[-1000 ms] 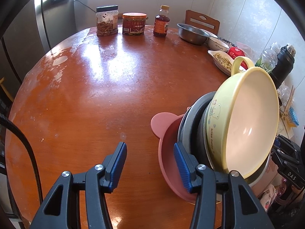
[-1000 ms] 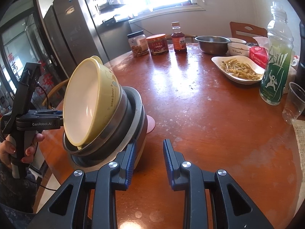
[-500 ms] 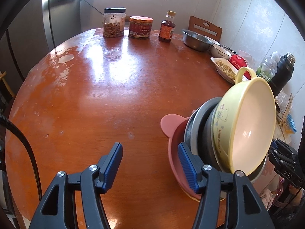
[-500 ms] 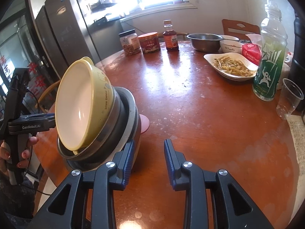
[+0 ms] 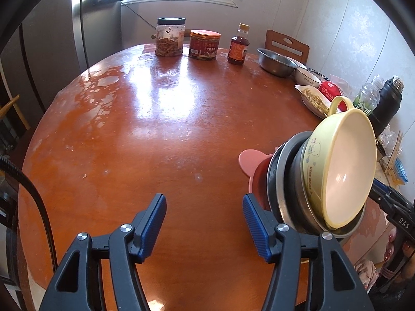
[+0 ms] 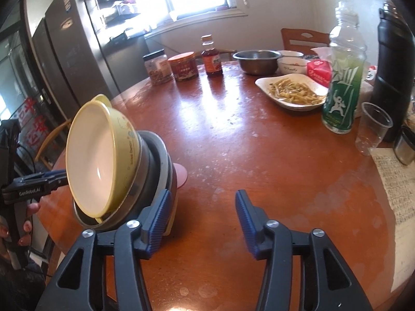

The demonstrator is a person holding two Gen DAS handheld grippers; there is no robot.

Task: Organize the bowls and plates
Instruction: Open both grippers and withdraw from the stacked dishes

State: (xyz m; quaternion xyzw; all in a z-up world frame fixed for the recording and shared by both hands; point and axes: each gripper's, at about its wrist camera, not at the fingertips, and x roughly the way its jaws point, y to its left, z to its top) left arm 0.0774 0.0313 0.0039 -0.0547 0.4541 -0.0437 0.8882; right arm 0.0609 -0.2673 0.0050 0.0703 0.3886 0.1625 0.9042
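Observation:
A tilted stack of dishes stands on edge on the round wooden table [image 5: 155, 140]: a yellow kids' bowl [image 5: 345, 165] nested in grey metal bowls [image 5: 288, 181], with a pink eared plate [image 5: 253, 163] behind. In the right wrist view the yellow bowl [image 6: 101, 155] and metal bowls [image 6: 153, 165] lean at the left. My left gripper [image 5: 205, 225] is open and empty, its right finger beside the stack. My right gripper [image 6: 202, 217] is open and empty, its left finger against the stack's back.
Jars [image 5: 170, 37] and a sauce bottle [image 5: 238, 45] stand at the far edge. A steel bowl [image 6: 255, 61], a white bowl [image 6: 291, 64], a dish of food [image 6: 293, 92], a green bottle [image 6: 342, 85], a plastic cup [image 6: 373, 129] and a black flask [image 6: 394, 59] crowd the right side.
Both grippers have pulled back and risen a little, so the stack sits further right in the left view. The right gripper's jaws have opened wider.

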